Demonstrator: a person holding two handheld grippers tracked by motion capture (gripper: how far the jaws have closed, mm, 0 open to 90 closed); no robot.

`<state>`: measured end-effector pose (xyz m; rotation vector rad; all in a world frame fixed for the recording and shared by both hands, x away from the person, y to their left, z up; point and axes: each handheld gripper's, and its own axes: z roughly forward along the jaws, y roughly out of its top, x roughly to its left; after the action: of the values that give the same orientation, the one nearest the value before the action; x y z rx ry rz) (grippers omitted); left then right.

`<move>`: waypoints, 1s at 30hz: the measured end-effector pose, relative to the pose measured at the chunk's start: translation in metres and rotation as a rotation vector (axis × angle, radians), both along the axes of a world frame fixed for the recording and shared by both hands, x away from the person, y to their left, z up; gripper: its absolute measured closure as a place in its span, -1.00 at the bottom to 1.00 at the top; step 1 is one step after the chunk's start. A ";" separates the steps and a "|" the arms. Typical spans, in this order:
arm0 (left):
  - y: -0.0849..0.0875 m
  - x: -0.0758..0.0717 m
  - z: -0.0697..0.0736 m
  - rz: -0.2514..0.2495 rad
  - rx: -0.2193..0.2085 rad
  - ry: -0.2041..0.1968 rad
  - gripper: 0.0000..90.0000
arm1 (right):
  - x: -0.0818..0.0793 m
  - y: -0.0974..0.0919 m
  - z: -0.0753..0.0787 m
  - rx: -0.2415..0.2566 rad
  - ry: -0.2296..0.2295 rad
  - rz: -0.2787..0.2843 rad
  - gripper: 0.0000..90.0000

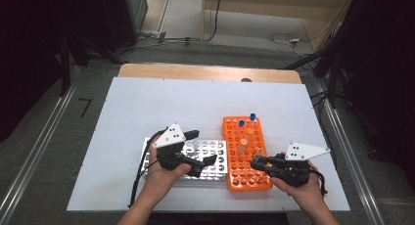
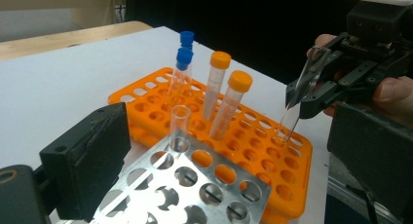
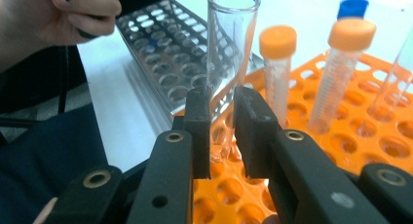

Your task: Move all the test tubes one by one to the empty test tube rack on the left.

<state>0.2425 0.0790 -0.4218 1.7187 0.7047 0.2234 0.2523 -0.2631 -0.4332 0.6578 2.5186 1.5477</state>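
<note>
Over the near right corner of the table, the right gripper (image 3: 221, 131) is clamped on a clear glass tube (image 3: 229, 48), held upright above the orange rack (image 1: 234, 162) to clear its holes, while the left gripper (image 1: 198, 149) waits open over the metal rack (image 1: 215, 159).

Glass tube (image 3: 225, 63) base hidden btwn jaws; metal rack (image 2: 185, 190) cut off at btm edge

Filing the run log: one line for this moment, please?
right gripper: shut on clear tube, just above orange rack | left gripper: open, over metal rack
</note>
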 end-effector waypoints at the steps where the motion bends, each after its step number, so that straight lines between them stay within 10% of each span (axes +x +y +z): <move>1: -0.001 -0.001 0.001 -0.006 -0.001 -0.003 -0.92 | -0.001 0.001 0.001 0.012 -0.004 0.009 0.65; 30: -0.052 -0.017 0.005 -0.249 -0.004 -0.023 0.55 | -0.017 0.052 0.004 0.011 0.056 0.162 0.65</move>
<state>0.2251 0.0271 -0.4171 1.7787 0.4683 0.0685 0.2358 -0.2109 -0.4292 0.5163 2.6661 1.6169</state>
